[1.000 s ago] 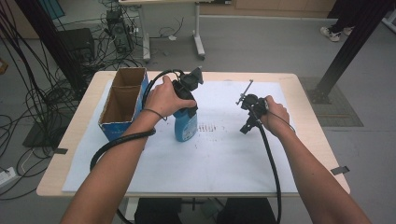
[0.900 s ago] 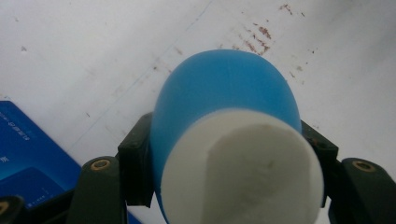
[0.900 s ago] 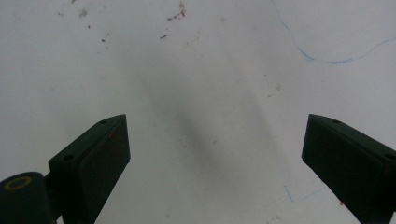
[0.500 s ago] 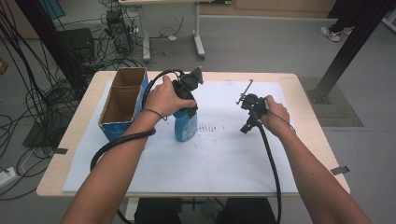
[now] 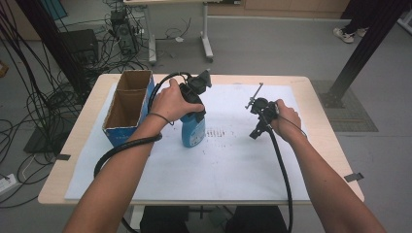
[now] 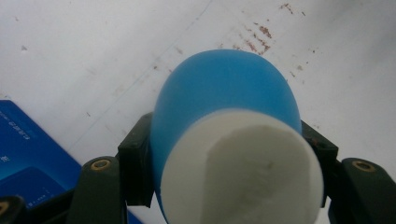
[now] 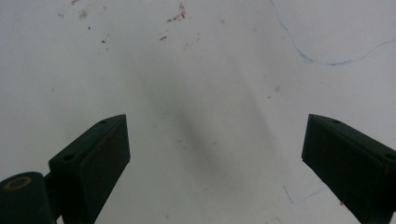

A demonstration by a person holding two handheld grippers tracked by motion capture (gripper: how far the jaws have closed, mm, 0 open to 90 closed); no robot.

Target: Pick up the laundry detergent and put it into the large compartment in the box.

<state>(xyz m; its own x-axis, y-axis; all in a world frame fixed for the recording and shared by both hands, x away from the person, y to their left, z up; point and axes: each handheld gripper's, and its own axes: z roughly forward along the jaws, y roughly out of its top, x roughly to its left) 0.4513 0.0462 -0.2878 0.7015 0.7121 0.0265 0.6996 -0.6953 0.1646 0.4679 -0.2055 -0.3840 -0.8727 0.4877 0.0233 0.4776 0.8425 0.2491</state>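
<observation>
Blue plastic with a white cap end, the bottle (image 6: 224,107) is sitting clamped between the left gripper (image 6: 224,186)'s jaws, standing on the white paper (image 5: 233,160) beneath it. Well apart, the right gripper (image 7: 215,163) is hovering wide open, holding nothing.

Table (image 5: 330,160): bears a paper sheet (image 5: 218,165) spread over most of its top.

Cardboard box (image 5: 127,108): on the table's left part, upright and open at the top, overlapping the sheet's left edge.

Spray bottle (image 5: 192,130): upright on the sheet, just right of the box, between the pads of the left gripper (image 5: 190,104), which sits over its upper part.

Right gripper (image 5: 257,131): above the sheet's right half, well apart from the bottle, nothing between its jaws.

Floor behind the table: a second table's legs (image 5: 206,46) and loose cables (image 5: 34,97) to the left.
</observation>
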